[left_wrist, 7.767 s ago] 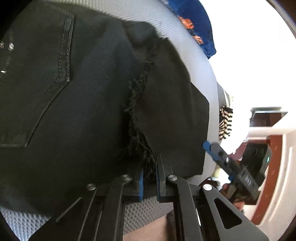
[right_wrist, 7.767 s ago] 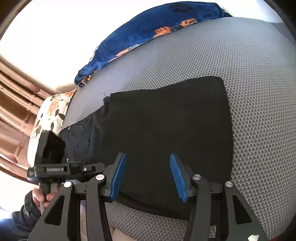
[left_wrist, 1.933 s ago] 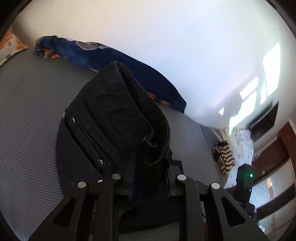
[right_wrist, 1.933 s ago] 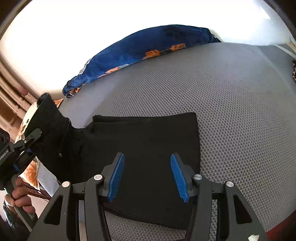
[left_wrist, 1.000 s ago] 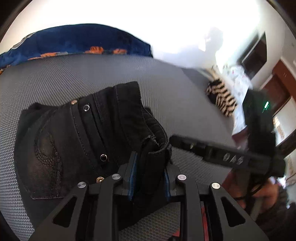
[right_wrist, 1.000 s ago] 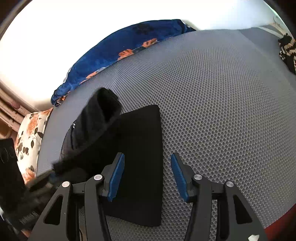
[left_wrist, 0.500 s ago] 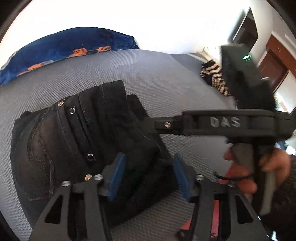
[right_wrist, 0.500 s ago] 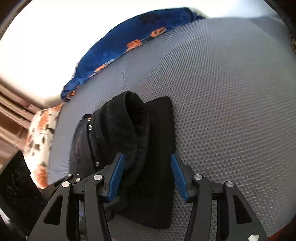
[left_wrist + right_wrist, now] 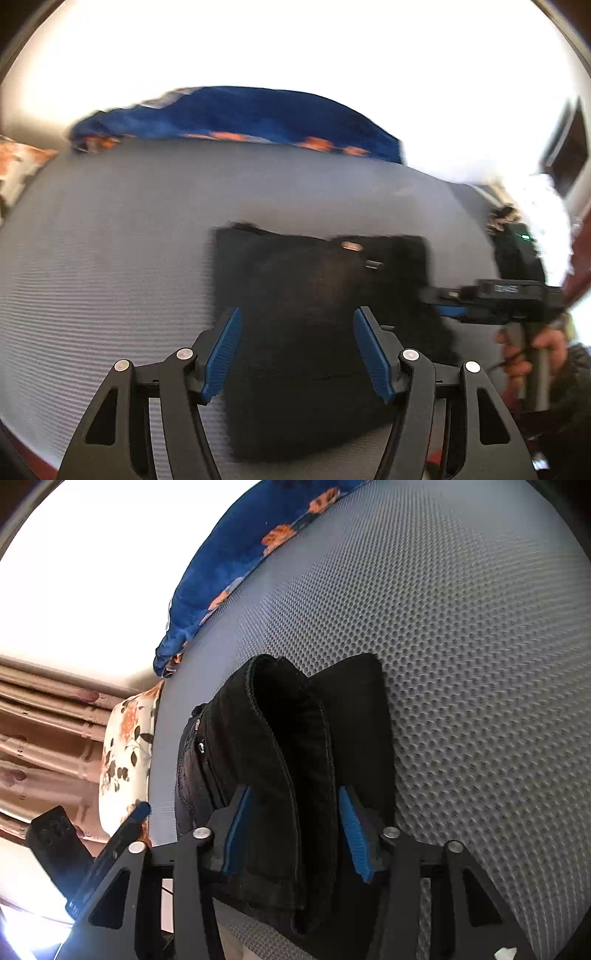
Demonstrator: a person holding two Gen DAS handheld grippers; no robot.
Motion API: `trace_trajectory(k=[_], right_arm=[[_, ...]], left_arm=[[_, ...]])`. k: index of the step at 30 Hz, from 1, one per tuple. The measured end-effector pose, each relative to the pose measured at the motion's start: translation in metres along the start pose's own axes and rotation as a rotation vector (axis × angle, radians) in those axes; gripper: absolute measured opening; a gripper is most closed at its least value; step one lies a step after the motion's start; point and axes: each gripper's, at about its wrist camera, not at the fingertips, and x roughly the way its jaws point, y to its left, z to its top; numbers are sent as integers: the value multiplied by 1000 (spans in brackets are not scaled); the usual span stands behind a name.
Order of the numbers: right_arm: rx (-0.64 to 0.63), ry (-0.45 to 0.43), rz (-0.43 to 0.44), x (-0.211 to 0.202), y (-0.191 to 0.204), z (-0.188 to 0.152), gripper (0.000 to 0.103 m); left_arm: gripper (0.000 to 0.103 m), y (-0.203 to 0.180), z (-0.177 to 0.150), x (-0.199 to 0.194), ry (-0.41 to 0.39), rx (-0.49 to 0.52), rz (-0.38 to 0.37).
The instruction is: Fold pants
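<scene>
Black pants (image 9: 317,306) lie folded on the grey mesh bed (image 9: 110,258). My left gripper (image 9: 297,350) hovers in front of them with its jaws opening and nothing between the blue pads. At the right of that view a hand (image 9: 532,347) holds my right gripper (image 9: 443,306) at the pile's right edge. In the right wrist view the thick folded waistband of the pants (image 9: 288,775) stands between the closing jaws of my right gripper (image 9: 295,830). The blue pads (image 9: 352,834) sit close on either side without squeezing it. The left gripper's blue fingertip (image 9: 140,812) shows at the lower left.
A blue blanket (image 9: 240,114) with orange flowers runs along the bed's far side. A floral pillow (image 9: 125,760) and brown curtains (image 9: 44,746) lie to the left. A striped cloth (image 9: 502,216) sits at the bed's far right. The near bed edge (image 9: 37,443) is close.
My left gripper let go of the waistband, opened wide and drew back from the pants. My right gripper came down over the folded waistband and narrowed its jaws around it.
</scene>
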Motion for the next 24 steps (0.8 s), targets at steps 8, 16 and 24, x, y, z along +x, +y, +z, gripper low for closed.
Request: trace_trajectory(k=[8, 16, 24], right_arm=[[-39, 17, 73, 27, 1, 16, 34], [-136, -50, -53, 18, 33, 4, 11], [-181, -156, -189, -7, 46, -8, 9]], left_arm=[[63, 42, -1, 6, 19, -64, 158], [63, 71, 4, 17, 80, -201, 245], [64, 66, 10, 10, 46, -189, 208]])
